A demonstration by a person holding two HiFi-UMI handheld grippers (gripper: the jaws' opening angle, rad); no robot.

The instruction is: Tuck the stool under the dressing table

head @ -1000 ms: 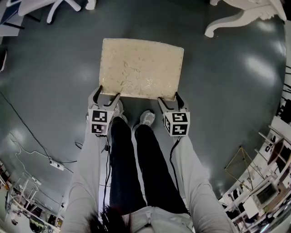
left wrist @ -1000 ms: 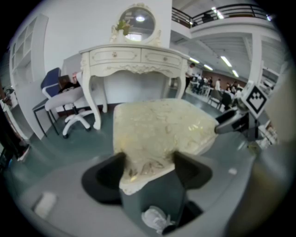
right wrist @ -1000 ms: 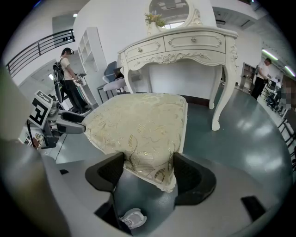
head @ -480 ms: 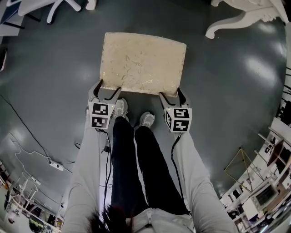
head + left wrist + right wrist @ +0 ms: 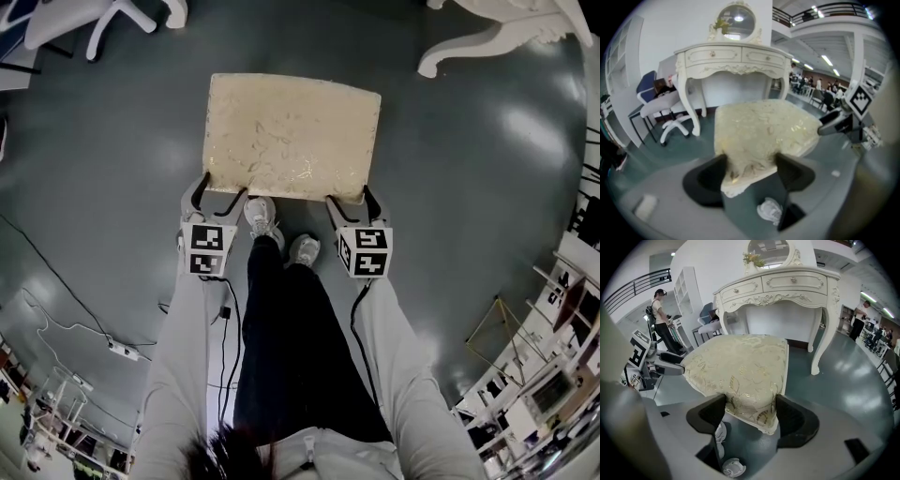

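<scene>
The stool (image 5: 291,136) has a cream, gold-patterned cushion and stands on the grey floor in front of me. My left gripper (image 5: 219,185) is shut on the cushion's near left corner, and my right gripper (image 5: 349,194) is shut on its near right corner. In the left gripper view the stool (image 5: 764,131) corner sits pinched between the left gripper's (image 5: 750,168) pads. The right gripper view shows the stool (image 5: 740,366) clamped the same way by the right gripper (image 5: 751,411). The white dressing table (image 5: 783,291) stands just beyond, with only a curved leg (image 5: 487,37) showing in the head view.
An office chair base (image 5: 94,19) stands at the far left. A cable and power strip (image 5: 122,350) lie on the floor to my left. Shelving and clutter (image 5: 562,309) line the right edge. My shoes (image 5: 262,220) are just behind the stool. A person (image 5: 661,315) stands far off.
Both grippers, still clamped on the cushion corners, have moved the stool slightly toward the dressing table. My left foot has stepped forward under the stool's near edge.
</scene>
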